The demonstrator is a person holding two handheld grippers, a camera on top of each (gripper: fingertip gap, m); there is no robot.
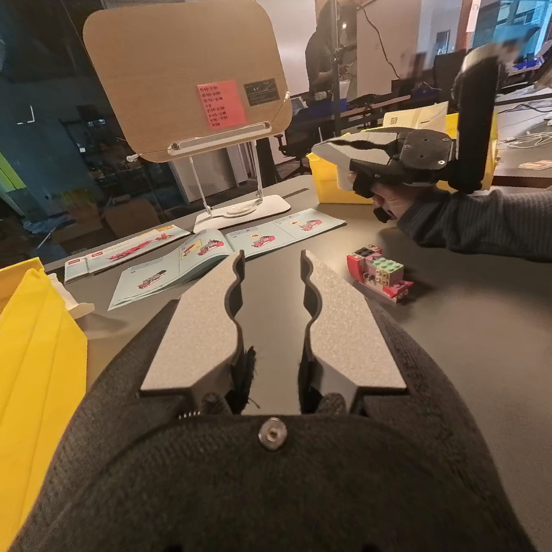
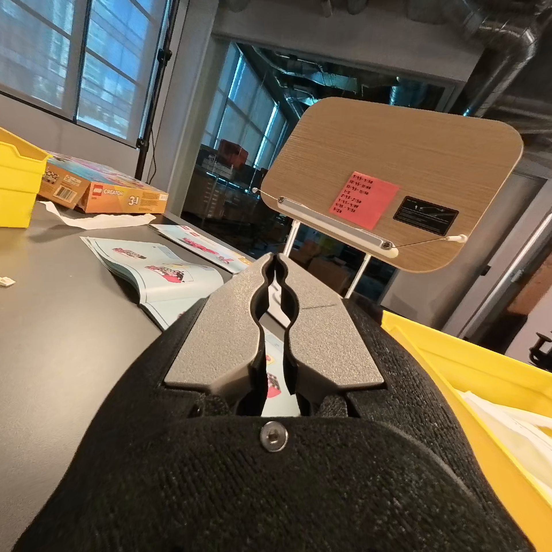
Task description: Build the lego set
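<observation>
My left gripper (image 1: 272, 257) is open with nothing between its fingers, low over the grey table (image 1: 448, 343). A small brick model (image 1: 378, 273) in red, pink and pale green stands on the table to its right, apart from it. An open instruction booklet (image 1: 191, 260) lies just beyond the fingertips. My right gripper (image 2: 274, 257) is shut with its tips together and nothing between them, raised above the booklet (image 2: 155, 274). It also shows in the left wrist view (image 1: 316, 150), held up by a hand in a grey sleeve (image 1: 478, 221).
A wooden book stand (image 1: 185, 80) with a pink note stands behind the booklet; it also shows in the right wrist view (image 2: 403, 182). Yellow bins sit at left (image 1: 33, 343) and back right (image 1: 334, 182). A second closed booklet (image 1: 119, 254) and an orange box (image 2: 98, 191) lie on the table. The grippers' ends are close to 25 centimeters from one another.
</observation>
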